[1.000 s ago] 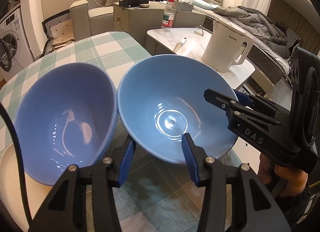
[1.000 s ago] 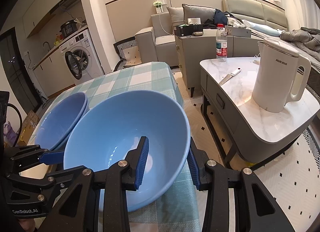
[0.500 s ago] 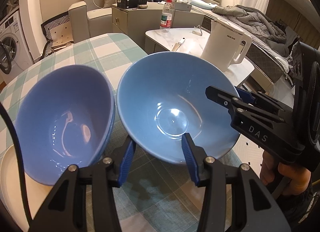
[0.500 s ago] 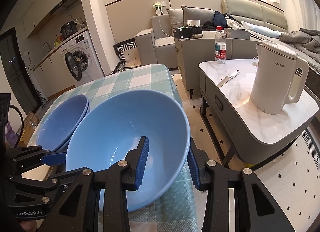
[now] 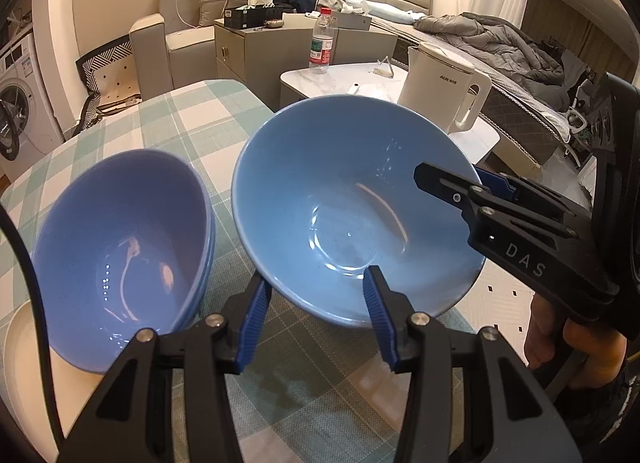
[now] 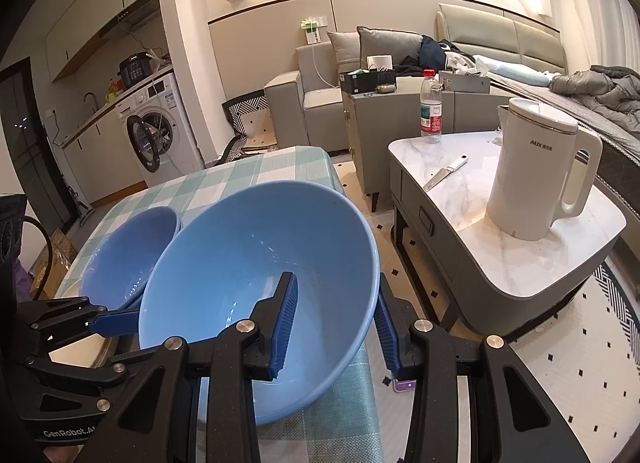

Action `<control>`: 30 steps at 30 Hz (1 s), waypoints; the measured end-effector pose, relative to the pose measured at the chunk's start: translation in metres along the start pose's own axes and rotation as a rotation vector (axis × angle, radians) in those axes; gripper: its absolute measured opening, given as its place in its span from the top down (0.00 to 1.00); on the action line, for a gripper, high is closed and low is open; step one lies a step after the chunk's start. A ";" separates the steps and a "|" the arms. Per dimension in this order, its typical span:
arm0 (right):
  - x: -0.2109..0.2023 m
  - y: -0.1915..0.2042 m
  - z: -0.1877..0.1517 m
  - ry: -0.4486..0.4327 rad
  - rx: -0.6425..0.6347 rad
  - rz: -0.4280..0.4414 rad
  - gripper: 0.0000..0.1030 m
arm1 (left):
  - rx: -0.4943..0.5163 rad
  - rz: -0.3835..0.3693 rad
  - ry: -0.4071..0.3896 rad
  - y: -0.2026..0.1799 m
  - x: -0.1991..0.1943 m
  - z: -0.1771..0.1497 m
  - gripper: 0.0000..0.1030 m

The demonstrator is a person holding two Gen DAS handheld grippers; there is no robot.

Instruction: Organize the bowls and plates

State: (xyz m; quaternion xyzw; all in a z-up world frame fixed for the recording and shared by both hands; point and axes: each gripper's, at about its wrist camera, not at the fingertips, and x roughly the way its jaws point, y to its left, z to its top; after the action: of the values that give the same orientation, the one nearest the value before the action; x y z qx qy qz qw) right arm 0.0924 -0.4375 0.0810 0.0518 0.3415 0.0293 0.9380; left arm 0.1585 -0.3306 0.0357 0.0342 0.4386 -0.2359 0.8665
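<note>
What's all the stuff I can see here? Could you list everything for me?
Large bowl: one, light blue, tilted over the table's right edge, rim between the right gripper's fingers.
Bowl stack: several nested, blue, left of the large bowl.
Plate: one, cream, under the stack.
Tablecloth: one, green-and-white check, covering the table.
Kettle: one, white, on the marble side table.
Knife: one, white handle, same table.
Water bottle: one, clear, red cap, its far edge.
Washing machine: one, white, far left.
Left gripper: black, blue pads, open.
Right gripper: black, blue pads, straddling the large bowl's rim.
</note>
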 end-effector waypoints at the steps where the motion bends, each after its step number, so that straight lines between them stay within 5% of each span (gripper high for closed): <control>1: -0.003 0.001 0.000 -0.006 -0.002 -0.003 0.62 | 0.002 0.000 -0.004 0.000 -0.001 0.000 0.55; 30: -0.058 0.034 0.015 -0.126 -0.025 0.018 0.62 | 0.011 0.012 -0.137 0.008 -0.068 0.006 0.55</control>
State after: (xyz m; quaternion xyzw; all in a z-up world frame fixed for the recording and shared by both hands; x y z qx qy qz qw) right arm 0.0577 -0.4101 0.1335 0.0448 0.2811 0.0388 0.9579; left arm 0.1318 -0.2997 0.0908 0.0255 0.3767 -0.2350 0.8957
